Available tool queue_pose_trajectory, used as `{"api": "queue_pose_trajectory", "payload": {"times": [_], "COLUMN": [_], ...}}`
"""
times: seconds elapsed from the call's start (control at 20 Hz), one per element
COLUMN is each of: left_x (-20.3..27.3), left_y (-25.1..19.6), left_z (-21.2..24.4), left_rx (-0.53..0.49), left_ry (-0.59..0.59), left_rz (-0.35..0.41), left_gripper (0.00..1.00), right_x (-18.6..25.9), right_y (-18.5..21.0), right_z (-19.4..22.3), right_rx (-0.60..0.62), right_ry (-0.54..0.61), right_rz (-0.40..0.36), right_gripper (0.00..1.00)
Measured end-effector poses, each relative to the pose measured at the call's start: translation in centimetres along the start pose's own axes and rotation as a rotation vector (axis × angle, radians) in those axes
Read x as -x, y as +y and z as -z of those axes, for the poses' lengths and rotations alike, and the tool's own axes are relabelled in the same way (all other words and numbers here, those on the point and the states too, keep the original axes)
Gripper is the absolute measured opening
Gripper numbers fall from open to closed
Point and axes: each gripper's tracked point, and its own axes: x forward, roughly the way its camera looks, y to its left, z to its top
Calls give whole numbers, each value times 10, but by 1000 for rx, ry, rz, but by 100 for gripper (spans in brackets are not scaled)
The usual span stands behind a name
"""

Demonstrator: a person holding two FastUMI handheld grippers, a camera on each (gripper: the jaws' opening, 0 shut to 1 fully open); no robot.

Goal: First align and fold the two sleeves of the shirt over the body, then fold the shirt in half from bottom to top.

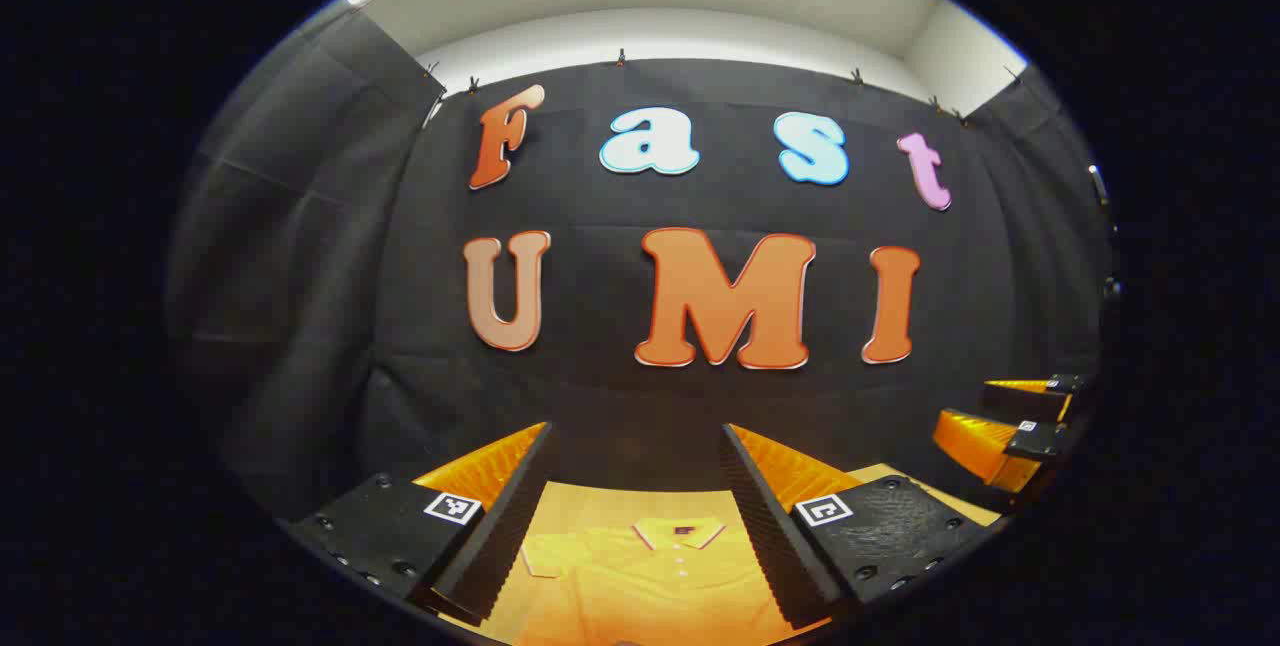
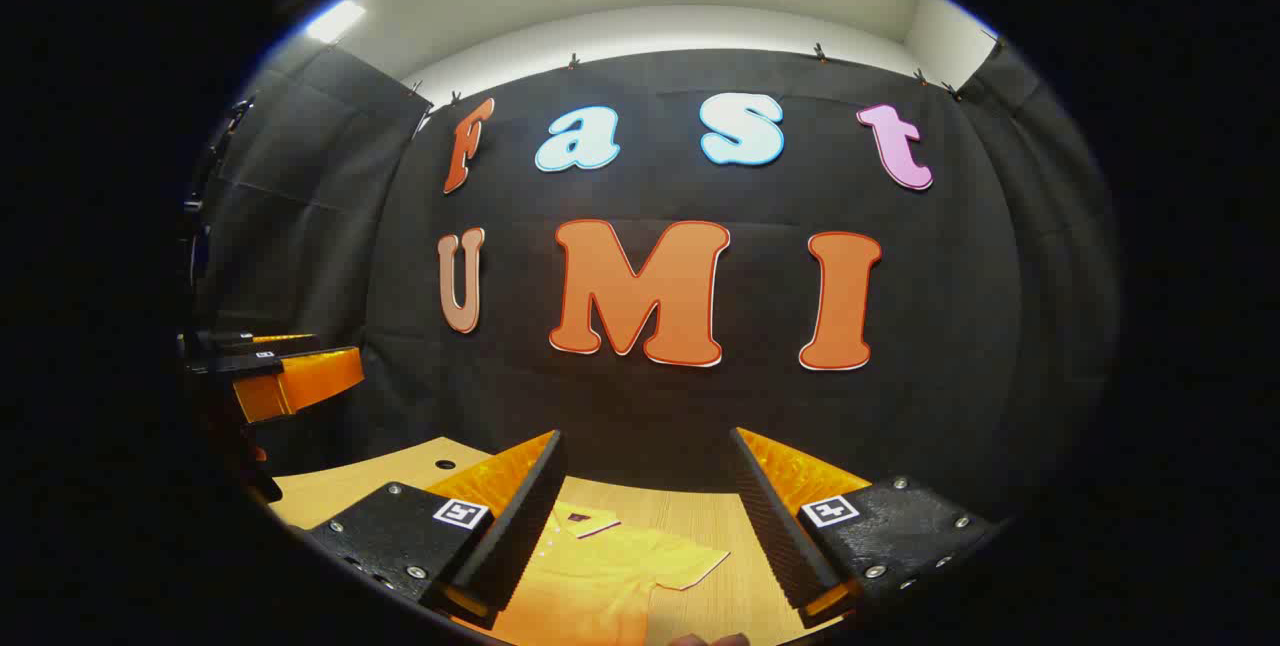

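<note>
Both grippers are up in the air, pointed at the booth's black cloth wall [image 1: 300, 256], and neither is touching anything.

In the left gripper view, the left gripper [image 1: 635, 516] has its fingers [image 1: 500, 526] spread wide with nothing between them. Framed in the gap, down below, is the yellow short-sleeved polo shirt [image 1: 640, 576] — lying flat on the light wooden worktop [image 1: 900, 478], collar toward the wall, button placket running down the middle. One sleeve sticks out to the side just beside the near finger, so it's not folded over the body yet. Off at the right edge of this view you can see the right gripper [image 1: 1010, 426] hanging above the worktop, and its fingers look parted too.

The right gripper view tells the same story: the right gripper's [image 2: 645, 516] fingers [image 2: 770, 526] are held wide apart, gripping nothing. Between them the shirt [image 2: 600, 576] shows with its collar and the other sleeve spread out flat on the worktop [image 2: 690, 516] — also unfolded. The left gripper [image 2: 285, 371] shows at the left edge of this view, raised over the worktop's corner, well apart from the shirt.

At the very bottom of the right gripper view there's a tiny bit of something pale, too small to tell what it is.
</note>
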Motion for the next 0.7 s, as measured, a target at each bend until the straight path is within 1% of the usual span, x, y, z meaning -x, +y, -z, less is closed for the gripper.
{"api": "queue_pose_trajectory", "payload": {"times": [0.05, 0.1, 0.15, 0.25, 0.35, 0.4, 0.45, 0.55, 0.7], "left_x": [2, 5, 5, 0, -11, -16, -20, -28, -41], "left_y": [-6, -14, -20, -25, -18, -18, -17, -13, -12], "left_z": [3, 7, 8, 11, 11, 10, 7, 7, 6], "left_rx": [-16, -15, -8, 4, -5, -13, -18, -28, -46], "left_ry": [10, 11, 10, 14, 7, 0, -5, -8, -20], "left_rz": [-2, 3, 15, 27, 15, 24, 36, 63, 110], "left_gripper": [98, 96, 98, 98, 98, 98, 96, 97, 98], "right_x": [-1, -1, -2, -5, -10, -13, -18, -25, -35], "right_y": [1, 1, 0, -10, -13, -14, -14, -10, 5], "right_z": [7, 13, 18, 23, 26, 27, 29, 29, 21], "right_rx": [-15, -28, -32, -14, -2, 0, 5, 16, 10], "right_ry": [18, 34, 48, 62, 73, 80, 86, 94, 66], "right_rz": [-17, -31, -35, -9, 12, 24, 36, 60, 68], "right_gripper": [98, 98, 98, 98, 98, 98, 98, 98, 98]}}
